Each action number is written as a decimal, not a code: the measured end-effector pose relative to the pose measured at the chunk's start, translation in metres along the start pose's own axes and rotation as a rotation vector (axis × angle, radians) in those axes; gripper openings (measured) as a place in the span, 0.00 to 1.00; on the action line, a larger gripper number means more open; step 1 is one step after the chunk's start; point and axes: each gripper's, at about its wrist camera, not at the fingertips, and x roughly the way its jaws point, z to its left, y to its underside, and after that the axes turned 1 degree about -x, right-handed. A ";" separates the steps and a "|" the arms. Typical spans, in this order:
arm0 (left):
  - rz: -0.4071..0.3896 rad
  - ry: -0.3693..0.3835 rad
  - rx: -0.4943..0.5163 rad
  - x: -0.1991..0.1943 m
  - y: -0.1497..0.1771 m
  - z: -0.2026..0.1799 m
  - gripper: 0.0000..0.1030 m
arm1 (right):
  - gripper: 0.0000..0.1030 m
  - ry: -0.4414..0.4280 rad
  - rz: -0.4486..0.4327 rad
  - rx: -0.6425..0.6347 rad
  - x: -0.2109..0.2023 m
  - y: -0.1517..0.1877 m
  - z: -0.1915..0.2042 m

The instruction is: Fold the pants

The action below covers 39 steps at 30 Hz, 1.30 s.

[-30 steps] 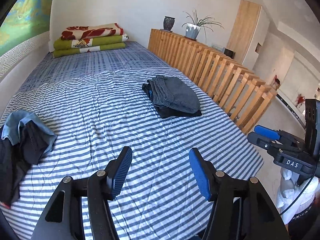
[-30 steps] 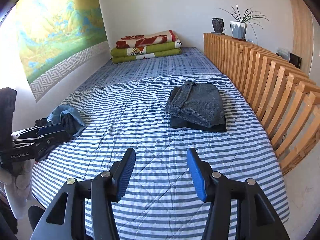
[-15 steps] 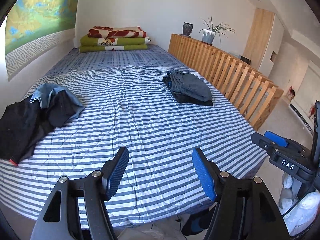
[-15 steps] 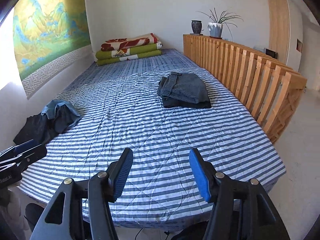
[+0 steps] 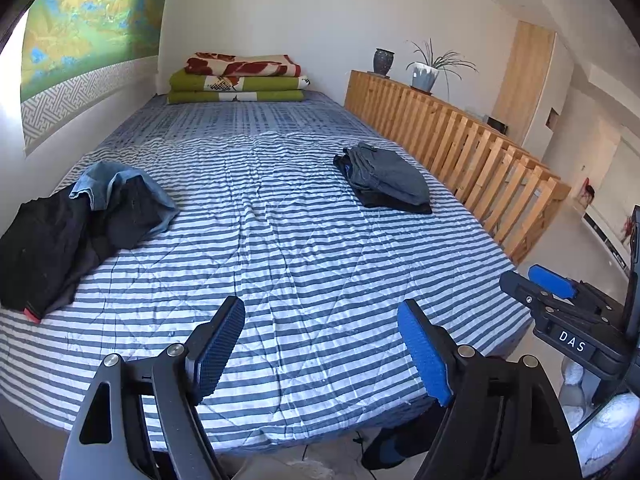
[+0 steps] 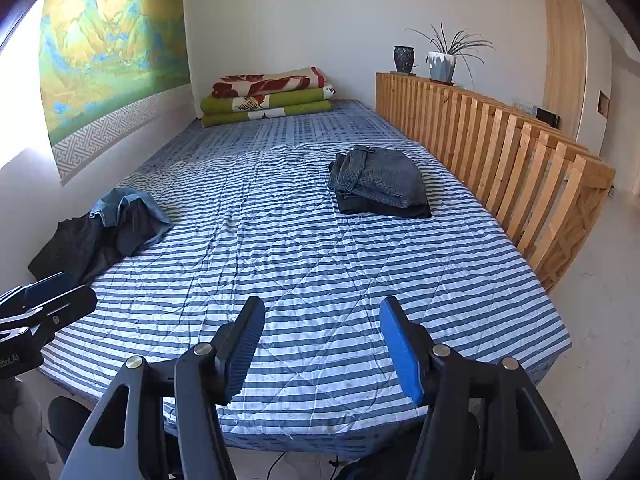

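On the left side of a striped bed (image 5: 304, 264), a crumpled heap of unfolded pants (image 5: 80, 224), black with a light-blue pair on top, lies well ahead and to the left of both tools. Across the bed, near the wooden slatted railing (image 5: 472, 148), a stack of folded pants (image 6: 380, 186) rests flat, grey on black. The left tool (image 5: 320, 344) hangs over the near edge of the bed with its blue-padded fingers spread wide, gripping nothing and touching nothing. The right tool (image 6: 320, 340) sits beside it, likewise wide apart and empty, clear of the cover. Folded blankets (image 6: 268, 98) are piled at the far end, below a landscape wall hanging (image 6: 108, 44).
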 end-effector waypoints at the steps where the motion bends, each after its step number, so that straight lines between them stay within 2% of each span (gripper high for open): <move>1: 0.002 -0.001 0.001 0.001 -0.001 0.000 0.79 | 0.54 0.000 0.000 0.000 0.001 0.000 0.000; 13: 0.023 0.011 0.023 0.016 -0.004 -0.011 0.79 | 0.55 0.008 0.012 0.018 0.006 0.003 -0.014; 39: 0.058 0.009 0.005 0.034 0.004 -0.002 0.81 | 0.55 0.009 0.040 0.001 0.019 0.007 -0.007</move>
